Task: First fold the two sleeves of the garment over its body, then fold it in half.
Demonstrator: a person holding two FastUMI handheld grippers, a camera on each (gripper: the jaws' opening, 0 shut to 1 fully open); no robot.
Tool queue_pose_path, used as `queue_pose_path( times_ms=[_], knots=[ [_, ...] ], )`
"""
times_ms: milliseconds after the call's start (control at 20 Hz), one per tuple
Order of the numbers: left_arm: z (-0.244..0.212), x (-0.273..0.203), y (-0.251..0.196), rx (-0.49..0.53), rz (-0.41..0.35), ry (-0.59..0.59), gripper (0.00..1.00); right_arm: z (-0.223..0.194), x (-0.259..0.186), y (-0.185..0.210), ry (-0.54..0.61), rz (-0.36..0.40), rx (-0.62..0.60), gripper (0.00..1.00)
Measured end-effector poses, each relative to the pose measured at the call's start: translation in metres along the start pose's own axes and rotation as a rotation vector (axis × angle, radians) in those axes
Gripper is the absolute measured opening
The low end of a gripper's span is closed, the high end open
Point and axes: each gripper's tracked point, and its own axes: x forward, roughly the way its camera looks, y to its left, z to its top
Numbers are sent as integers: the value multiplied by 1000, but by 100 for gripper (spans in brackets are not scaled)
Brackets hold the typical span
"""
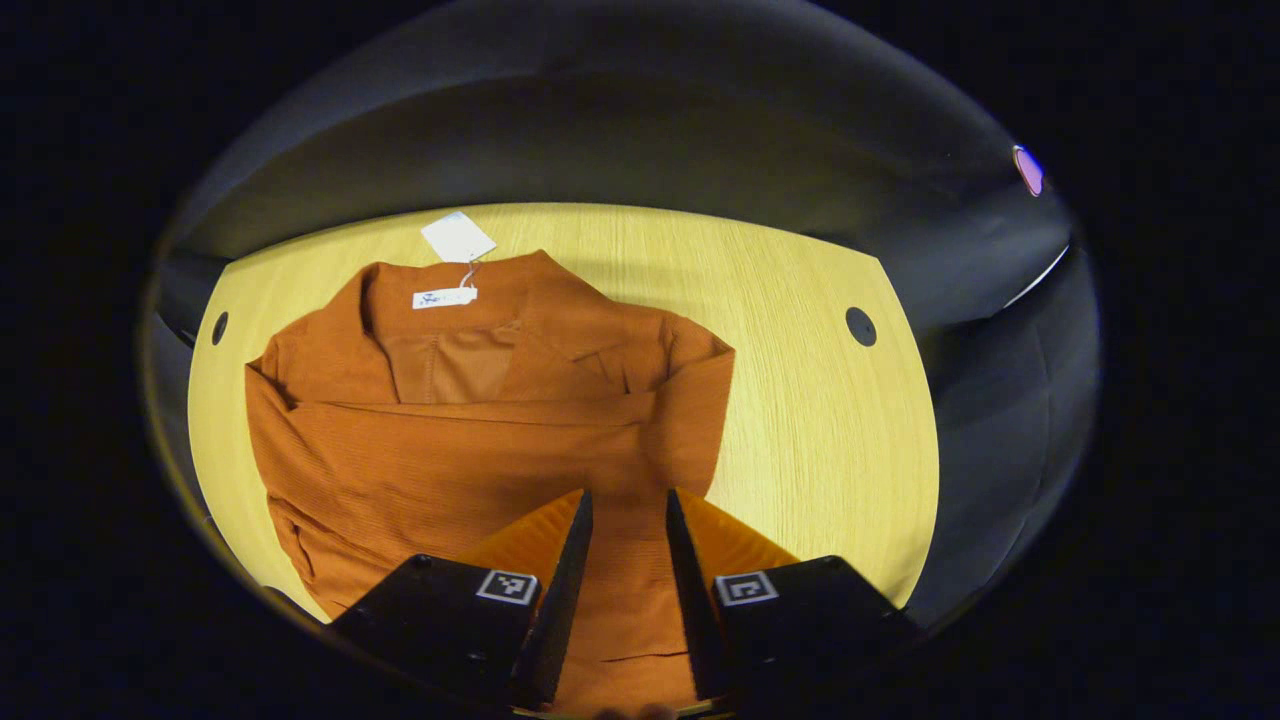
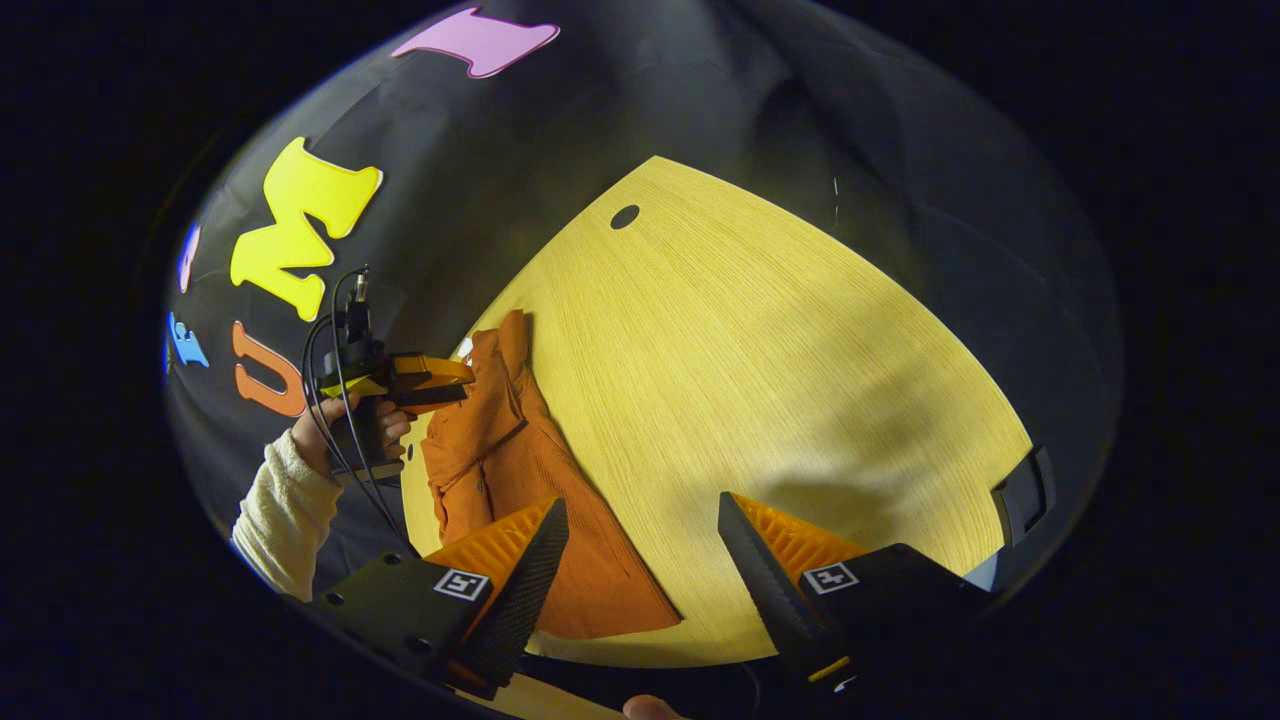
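An orange garment point(image 1: 480, 440) lies flat on the yellow wooden table point(image 1: 800, 400), collar at the far side with a white tag point(image 1: 458, 237) beside it. Both sleeves lie folded across its body, one forming a horizontal band below the collar. My left gripper point(image 1: 630, 495) hovers open over the garment's near part, with cloth showing between the fingers but not pinched. In the right gripper view the garment point(image 2: 500, 450) lies at the left of the table point(image 2: 750, 350). My right gripper point(image 2: 642, 505) stands wide open over the garment's near corner. The left gripper point(image 2: 440, 385) hangs above the cloth's far edge.
A hand point(image 2: 320, 440) in a cream sleeve point(image 2: 280, 510) holds the left gripper, cables trailing from it. Round holes point(image 1: 860, 326) point(image 2: 624, 216) pierce the tabletop. Bare wood stretches to the garment's right. A dark fitting point(image 2: 1020, 495) sits at the table's right edge.
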Motion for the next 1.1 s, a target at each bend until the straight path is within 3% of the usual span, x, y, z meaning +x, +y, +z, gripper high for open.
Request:
queue_pose_path(
  times_ms=[50, 100, 200, 350, 500, 550, 600, 650, 750, 1100],
  knots=[
    [-2, -1, 3, -4, -5, -14, 53, -2, -1, 1, 2, -3, -2, 94],
    [-3, -10, 8, -3, -10, -34, 69, -5, 0, 4, 3, -2, -6, 98],
    [-6, -23, 26, -2, 7, -80, 70, -11, 5, 8, 12, -9, -27, 94],
    [-10, -46, 68, 3, 80, -194, 83, -26, 17, 21, 36, -24, -71, 98],
    [-32, -67, 115, -16, 111, -252, 88, -46, 29, 40, 66, -35, -147, 94],
    [-39, -76, 135, -18, 139, -282, 99, -52, 33, 45, 76, -39, -176, 93],
    [-45, -83, 159, -13, 171, -318, 100, -60, 36, 49, 87, -45, -204, 98],
    [-53, -90, 179, -10, 187, -354, 97, -68, 41, 52, 99, -53, -229, 94],
    [-77, -100, 215, -36, 202, -372, 97, -88, 51, 56, 140, -69, -284, 98],
    [-194, -122, 319, -156, 270, -289, 97, -133, 70, 49, 250, -129, -440, 94]
  ],
)
